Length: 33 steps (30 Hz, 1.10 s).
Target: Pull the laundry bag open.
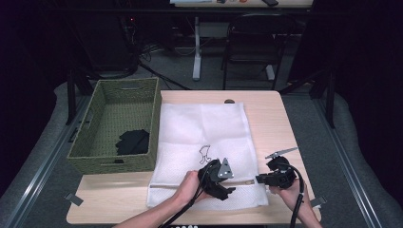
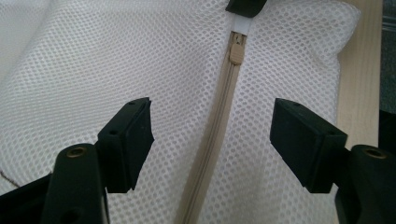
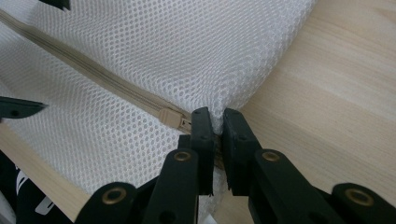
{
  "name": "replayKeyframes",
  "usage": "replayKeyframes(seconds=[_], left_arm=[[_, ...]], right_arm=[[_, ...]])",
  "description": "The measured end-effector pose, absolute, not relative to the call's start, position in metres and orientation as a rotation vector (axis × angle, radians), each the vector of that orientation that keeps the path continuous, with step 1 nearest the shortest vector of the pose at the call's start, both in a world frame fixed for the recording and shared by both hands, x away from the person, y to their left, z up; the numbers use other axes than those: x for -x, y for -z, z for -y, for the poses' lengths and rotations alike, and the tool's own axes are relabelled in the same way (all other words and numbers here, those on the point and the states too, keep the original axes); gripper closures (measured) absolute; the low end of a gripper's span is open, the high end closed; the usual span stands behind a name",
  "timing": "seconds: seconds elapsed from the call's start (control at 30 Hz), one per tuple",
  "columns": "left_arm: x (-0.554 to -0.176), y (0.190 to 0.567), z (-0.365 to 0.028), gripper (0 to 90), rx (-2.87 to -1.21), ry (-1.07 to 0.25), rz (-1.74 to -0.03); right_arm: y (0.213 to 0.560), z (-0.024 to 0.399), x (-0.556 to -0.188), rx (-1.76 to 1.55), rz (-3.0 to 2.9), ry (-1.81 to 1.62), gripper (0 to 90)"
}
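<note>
A white mesh bag (image 1: 204, 152) lies flat on the wooden table (image 1: 275, 123), reaching from the table's middle to its near edge, with a beige zipper (image 2: 219, 116) running left to right along its near part. The right gripper (image 1: 260, 179) sits at the bag's near right end with its jaws pressed together on a pinch of mesh (image 3: 215, 122) at the very end of the zipper, just beside the zipper pull (image 3: 172, 116). The left gripper (image 1: 229, 191) hovers over the near middle of the bag, a little left of the right one. Its jaws stand apart, one on each side of the zipper line as seen in the left gripper view, with only mesh and zipper below them; they do not pinch anything. A green woven basket (image 1: 95, 128) stands just beside the bag's left edge, on the far left of the table, and a black cloth (image 1: 133, 141) lies in its near right corner. A small dark drawing (image 1: 205, 153) marks the bag near its middle.
</note>
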<state>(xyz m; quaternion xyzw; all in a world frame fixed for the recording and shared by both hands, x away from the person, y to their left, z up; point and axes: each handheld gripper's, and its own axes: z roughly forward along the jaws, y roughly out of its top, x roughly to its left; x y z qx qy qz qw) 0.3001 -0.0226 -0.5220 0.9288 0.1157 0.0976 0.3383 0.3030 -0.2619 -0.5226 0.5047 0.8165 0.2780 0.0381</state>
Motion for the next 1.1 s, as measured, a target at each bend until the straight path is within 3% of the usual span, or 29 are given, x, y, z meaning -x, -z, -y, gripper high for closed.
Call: replayKeyframes(seconds=[0.4,0.53,0.97,1.1], left_arm=[[-0.299,0.526,0.05,49.5,-2.414,-0.257,-0.198],[-0.297,0.529,0.057,59.9,-2.425,-0.254,-0.167],[-0.297,0.542,0.065,70.8,-2.413,-0.312,-0.155],[-0.297,0.544,0.064,77.9,-2.399,-0.314,-0.158]], right_arm=[[0.518,0.262,-0.301,-1.516,-2.493,-0.911,84.2],[0.514,0.262,-0.298,-1.51,-2.492,-0.942,84.4],[0.511,0.259,-0.296,-1.507,-2.495,-1.014,84.9],[0.51,0.259,-0.296,-1.512,-2.488,-1.026,85.0]])
